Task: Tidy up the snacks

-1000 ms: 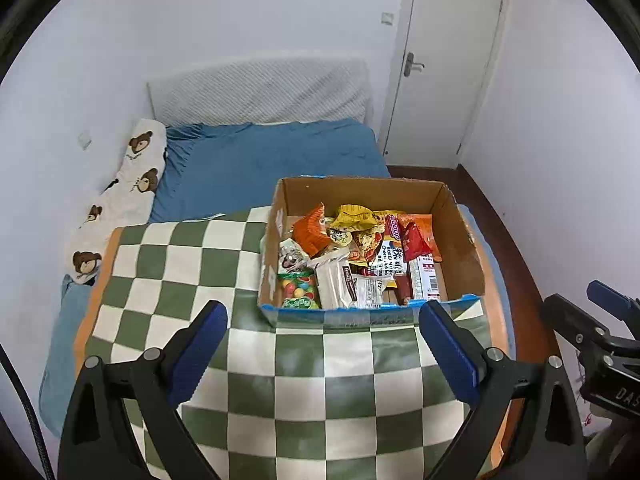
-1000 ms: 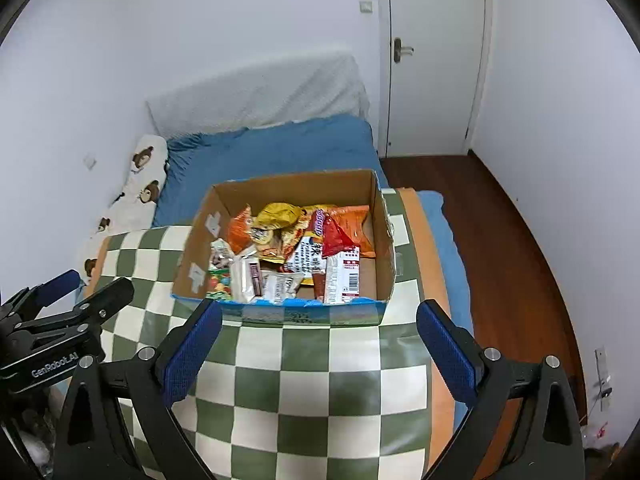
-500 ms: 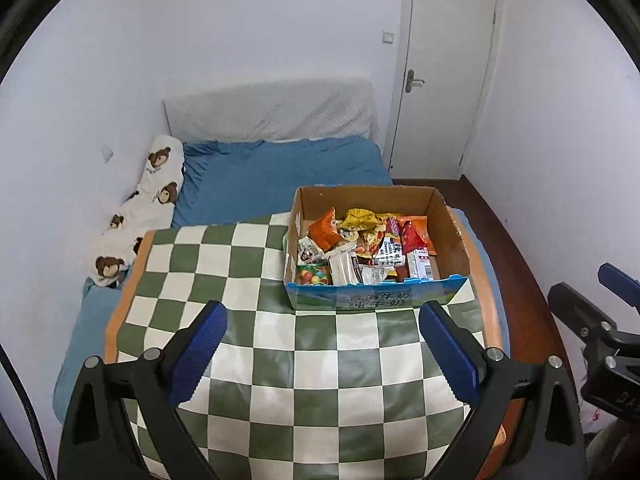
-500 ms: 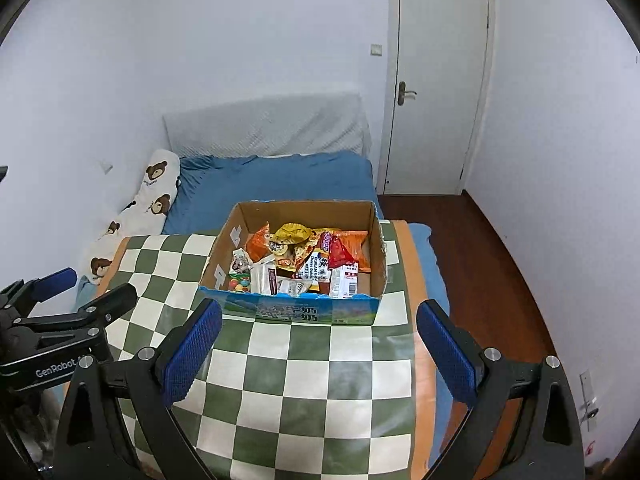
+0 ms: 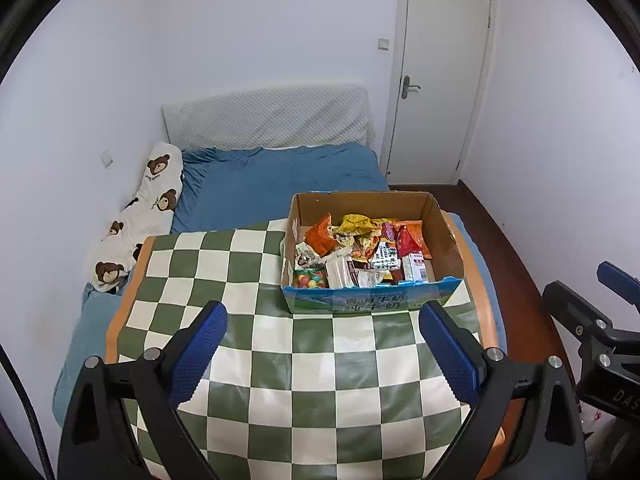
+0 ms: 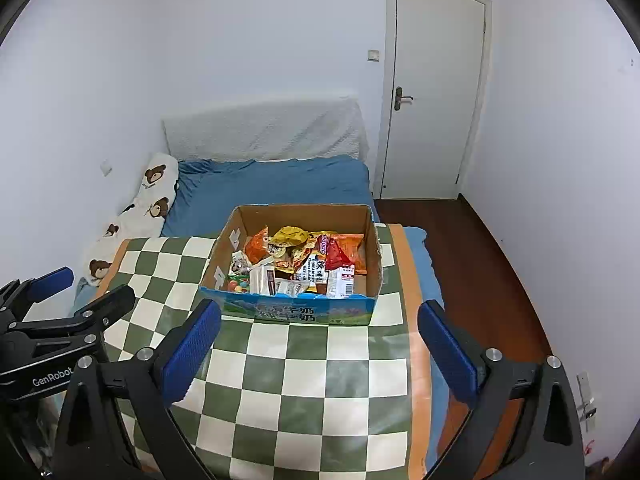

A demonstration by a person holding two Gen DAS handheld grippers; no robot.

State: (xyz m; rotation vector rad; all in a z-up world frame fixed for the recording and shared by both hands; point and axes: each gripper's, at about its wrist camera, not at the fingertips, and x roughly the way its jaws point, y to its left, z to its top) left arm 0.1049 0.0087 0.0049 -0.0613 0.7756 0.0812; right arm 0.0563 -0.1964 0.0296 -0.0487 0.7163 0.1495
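Checkered mat is bare in front of the cardboard box, so approach from the near side is open. Box walls fence in the snacks; top's uncovered.

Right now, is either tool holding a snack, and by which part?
Nothing is held. The left tool and right tool are both open and empty, short of the snack box.

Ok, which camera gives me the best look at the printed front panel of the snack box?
Right wrist: the snack box front panel shows broad and unblocked. Left wrist sees the same panel narrower, more foreshortened.
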